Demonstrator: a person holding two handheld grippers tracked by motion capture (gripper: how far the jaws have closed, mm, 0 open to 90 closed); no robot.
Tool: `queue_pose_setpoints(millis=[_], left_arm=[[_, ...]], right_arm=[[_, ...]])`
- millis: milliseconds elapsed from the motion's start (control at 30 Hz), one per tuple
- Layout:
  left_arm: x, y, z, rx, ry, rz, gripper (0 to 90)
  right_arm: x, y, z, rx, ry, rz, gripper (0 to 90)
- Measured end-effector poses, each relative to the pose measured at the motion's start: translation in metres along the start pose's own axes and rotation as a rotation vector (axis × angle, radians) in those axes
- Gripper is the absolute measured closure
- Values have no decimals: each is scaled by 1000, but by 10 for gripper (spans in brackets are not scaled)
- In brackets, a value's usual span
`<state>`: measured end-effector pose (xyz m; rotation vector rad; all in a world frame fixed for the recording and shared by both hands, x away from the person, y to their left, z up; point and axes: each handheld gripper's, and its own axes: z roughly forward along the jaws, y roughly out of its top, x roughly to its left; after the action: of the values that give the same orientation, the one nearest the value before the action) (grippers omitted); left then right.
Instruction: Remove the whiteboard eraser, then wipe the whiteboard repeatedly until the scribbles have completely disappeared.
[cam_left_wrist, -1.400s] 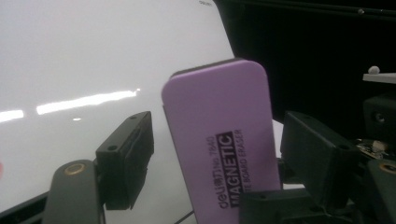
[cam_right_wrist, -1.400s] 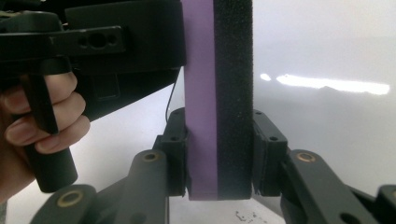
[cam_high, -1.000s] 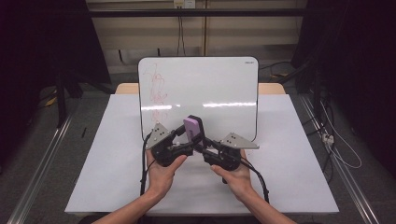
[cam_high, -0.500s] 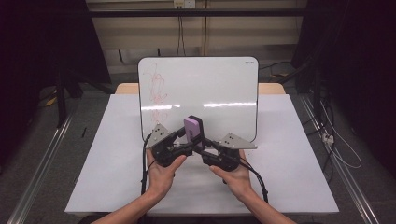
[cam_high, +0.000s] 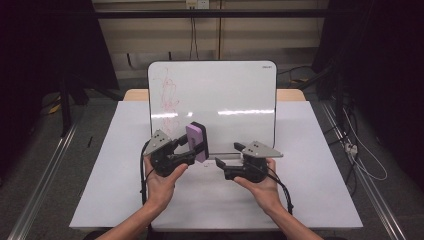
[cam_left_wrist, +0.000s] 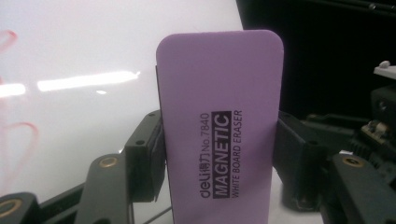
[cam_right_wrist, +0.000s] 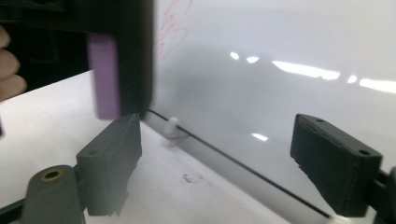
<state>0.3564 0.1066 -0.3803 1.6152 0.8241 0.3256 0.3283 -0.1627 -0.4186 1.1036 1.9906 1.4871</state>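
At a white-topped table (cam_high: 320, 200), a person's left gripper (cam_high: 192, 146) clamps a purple whiteboard eraser (cam_high: 196, 141) by its two long sides, just in front of the lower left part of an upright whiteboard (cam_high: 225, 100). The eraser stands with its long axis nearly vertical, tipped slightly, its rounded upper end pointing up toward the whiteboard's middle. In the left gripper view the eraser (cam_left_wrist: 219, 126) shows its purple back to the camera, printed "MAGNETIC WHITE BOARD ERASER" along its length, with a black jaw pressed against each side. The dark felt face is turned toward the whiteboard (cam_left_wrist: 79, 70); whether it touches the surface cannot be told.

The right gripper (cam_high: 226, 167) sits low to the right of the eraser, below the whiteboard's bottom edge, jaws spread wide and holding nothing. In the right gripper view the eraser (cam_right_wrist: 106, 74) appears edge-on at upper left, above that gripper's left jaw, with the whiteboard (cam_right_wrist: 280, 70) beyond. Red scribbles (cam_high: 168, 97) mark the whiteboard's left part, above the eraser.
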Motion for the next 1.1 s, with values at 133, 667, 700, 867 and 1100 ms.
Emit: queue_pose_setpoints(millis=[133,667,700,867,1100], left_arm=[[4,7,-3,11,17,19,410],[14,18,-13,118,98,159,412],[14,19,-14,121,104,171,412],[20,18,-18,138,127,179,412],[28,27,-23,137,163,216,412]], right_arm=[[-13,-4,-13,9,-43,1,129],[-56,-17,-63,26,-208,28,69],[-58,-18,-67,29,-214,33,69],[-64,-27,-76,47,-250,40,71],[-60,-34,-78,68,-240,28,71]])
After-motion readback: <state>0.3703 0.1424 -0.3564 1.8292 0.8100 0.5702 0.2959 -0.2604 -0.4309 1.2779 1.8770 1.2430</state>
